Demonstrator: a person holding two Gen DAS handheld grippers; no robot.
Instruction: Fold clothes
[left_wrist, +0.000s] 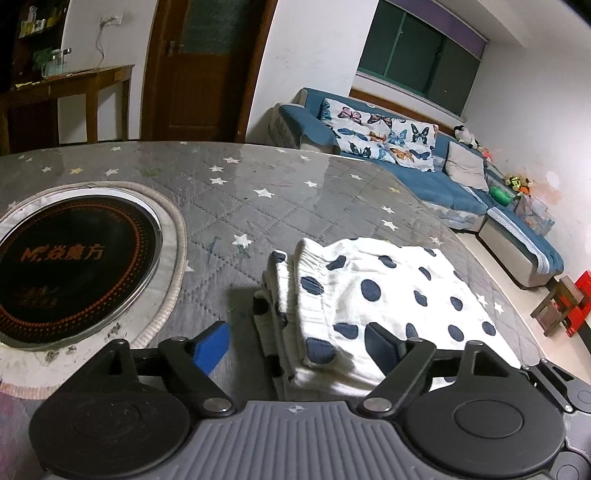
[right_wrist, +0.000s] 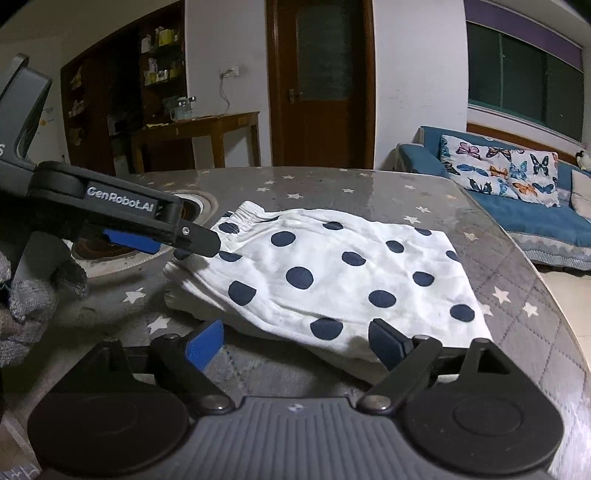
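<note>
While white navy-dotted cotton garment (right_wrist: 332, 280) lies layered, compact, near grey star-quilted table's (right_wrist: 369, 184) right edge; left gripper (left_wrist: 295, 343) and right gripper (right_wrist: 295, 343) wide apart, empty, straddling its near edge, seemingly to square it.

Home living room, blue fabric corner sofa (left_wrist: 436, 181) with butterfly-print cushions (left_wrist: 380, 136), dark wooden panelled door (right_wrist: 319, 81), round table under grey star-patterned quilted cover (left_wrist: 258, 192), wooden side table (right_wrist: 199, 129)

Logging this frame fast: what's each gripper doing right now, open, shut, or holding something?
Left gripper: open, holding nothing, jaws spread at the folded end of the polka-dot garment.
Right gripper: open, holding nothing, at the garment's near edge.
</note>
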